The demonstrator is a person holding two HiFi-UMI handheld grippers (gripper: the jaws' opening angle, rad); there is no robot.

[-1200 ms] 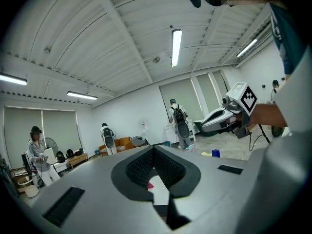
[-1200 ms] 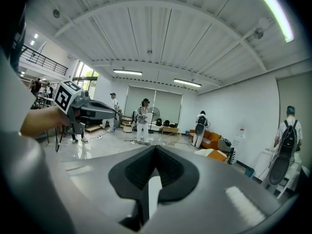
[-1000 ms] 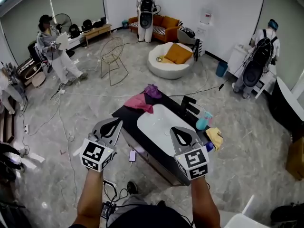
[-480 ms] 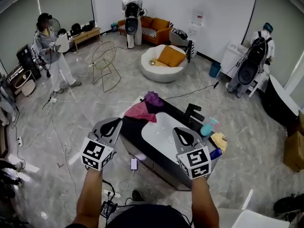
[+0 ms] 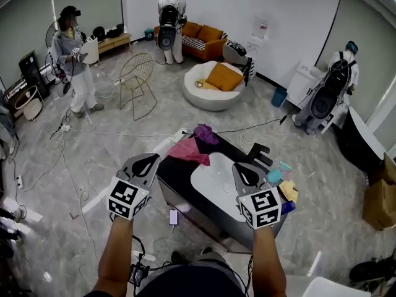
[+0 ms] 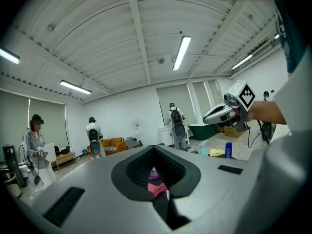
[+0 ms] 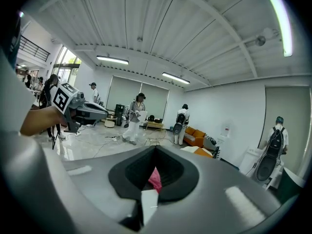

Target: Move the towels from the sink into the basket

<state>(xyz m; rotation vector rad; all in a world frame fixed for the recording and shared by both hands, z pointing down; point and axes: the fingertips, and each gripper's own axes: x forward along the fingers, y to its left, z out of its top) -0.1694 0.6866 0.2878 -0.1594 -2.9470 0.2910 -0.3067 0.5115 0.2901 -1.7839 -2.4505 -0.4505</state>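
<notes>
Both jaws closed, empty | pink towel (image 5: pixel 187 150) on counter (image 5: pixel 175 172) ahead of them, untouched

head: high, steeply down | gripper views: low, level — outward | shared: pink towel (image 5: pixel 187 148)

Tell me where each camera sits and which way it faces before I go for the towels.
Head view: on the person's head, steeply down at the white rounded sink in a black counter; both forearms, left gripper and right gripper show.
Left gripper view: on the left gripper, along its shut jaws; right gripper shows at right.
Right gripper view: on the right gripper, along its shut jaws; left gripper shows at left.
Shared: all catch the crumpled pink towel.
</notes>
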